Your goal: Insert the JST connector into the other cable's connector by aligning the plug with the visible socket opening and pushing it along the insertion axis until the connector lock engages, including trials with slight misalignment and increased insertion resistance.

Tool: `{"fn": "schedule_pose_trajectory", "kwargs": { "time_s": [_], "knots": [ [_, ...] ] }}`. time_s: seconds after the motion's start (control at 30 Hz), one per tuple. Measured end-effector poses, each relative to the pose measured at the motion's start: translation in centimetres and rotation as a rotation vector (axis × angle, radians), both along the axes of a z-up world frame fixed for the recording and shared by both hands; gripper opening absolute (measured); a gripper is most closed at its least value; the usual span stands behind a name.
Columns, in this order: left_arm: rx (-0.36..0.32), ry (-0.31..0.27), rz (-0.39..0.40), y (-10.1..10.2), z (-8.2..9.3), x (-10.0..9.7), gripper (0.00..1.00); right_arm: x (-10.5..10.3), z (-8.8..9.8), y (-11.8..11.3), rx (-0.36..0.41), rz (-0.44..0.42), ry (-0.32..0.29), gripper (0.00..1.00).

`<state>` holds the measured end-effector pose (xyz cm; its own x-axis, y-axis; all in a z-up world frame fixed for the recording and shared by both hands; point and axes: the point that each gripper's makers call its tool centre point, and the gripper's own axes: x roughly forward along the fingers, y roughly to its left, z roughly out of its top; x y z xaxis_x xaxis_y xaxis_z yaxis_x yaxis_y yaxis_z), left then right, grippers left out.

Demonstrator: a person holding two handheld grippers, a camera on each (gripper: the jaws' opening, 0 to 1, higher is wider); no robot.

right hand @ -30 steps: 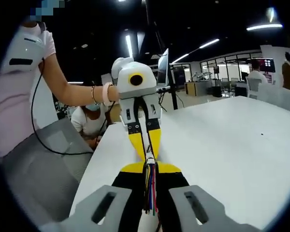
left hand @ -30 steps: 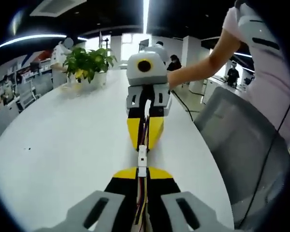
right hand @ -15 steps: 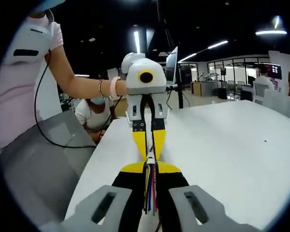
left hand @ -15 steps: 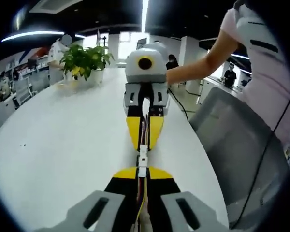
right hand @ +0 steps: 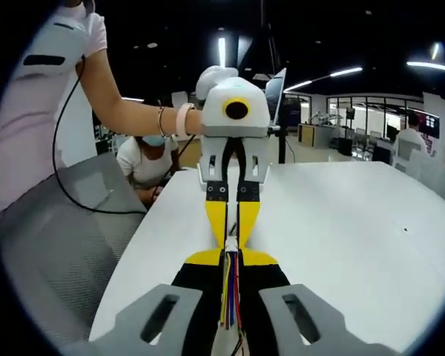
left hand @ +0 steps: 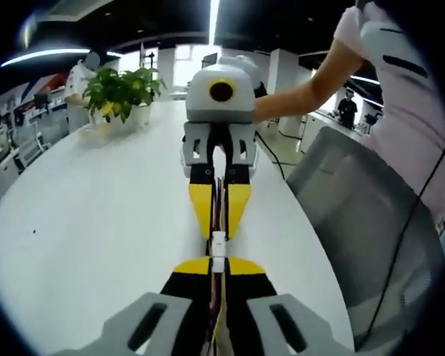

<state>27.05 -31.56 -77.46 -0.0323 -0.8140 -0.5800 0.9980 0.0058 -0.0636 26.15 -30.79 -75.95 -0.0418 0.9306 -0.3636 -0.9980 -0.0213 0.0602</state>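
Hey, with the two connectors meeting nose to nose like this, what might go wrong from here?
1. The white connector sits in the narrow gap between the left tool and right tool; slight tilt could jam the plug instead of locking it.
2. Both tools grip close to the thin colored wires; hard pushing may bend or strain them.

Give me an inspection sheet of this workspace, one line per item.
Surface: white table, bare apart from a small dark speck.
Job's things: white JST connector bridges the two tongs; whether it is locked cannot be told.
Clutter: potted plant at the table's far end.
Grippers: left tongs shut on their cable; right tongs shut on the coloured wires, tip to tip.
Cables: black cord hangs from the person.
Surroundings: grey chair, open office with seated people.
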Motion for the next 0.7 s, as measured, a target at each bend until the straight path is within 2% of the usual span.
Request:
{"fn": "schedule_pose_trajectory", "kwargs": {
  "time_s": [0.13,0.17,0.23,0.3,0.43,0.6,0.7],
  "knots": [
    [0.009,-0.016,-0.016,-0.5,-0.3,-0.1,0.0,-0.2,0.5,0.5,0.029,-0.001,0.02,0.03],
    [-0.009,0.006,-0.03,-0.9,-0.2,-0.6,0.0,-0.4,0.7,0.9,0.045,0.012,0.026,0.02],
    [0.031,-0.035,-0.018,-0.4,-0.8,0.0,0.0,-0.1,0.0,0.8,0.004,0.013,-0.021,0.02],
    [0.005,-0.005,0.0,-0.4,-0.9,0.2,0.0,-0.1,0.0,0.8,0.023,0.001,0.023,0.02],
    [-0.019,-0.008,0.018,-0.4,-0.6,0.3,0.0,0.1,0.3,0.8,0.041,-0.003,0.011,0.03],
    [-0.006,-0.008,0.021,-0.2,-1.0,0.6,0.0,0.1,-0.2,1.0,0.041,0.003,0.004,0.03],
    [0.006,-0.014,0.024,0.1,-1.3,1.1,0.0,0.8,-0.9,1.2,0.048,0.003,-0.003,0.03]
  ]
}}
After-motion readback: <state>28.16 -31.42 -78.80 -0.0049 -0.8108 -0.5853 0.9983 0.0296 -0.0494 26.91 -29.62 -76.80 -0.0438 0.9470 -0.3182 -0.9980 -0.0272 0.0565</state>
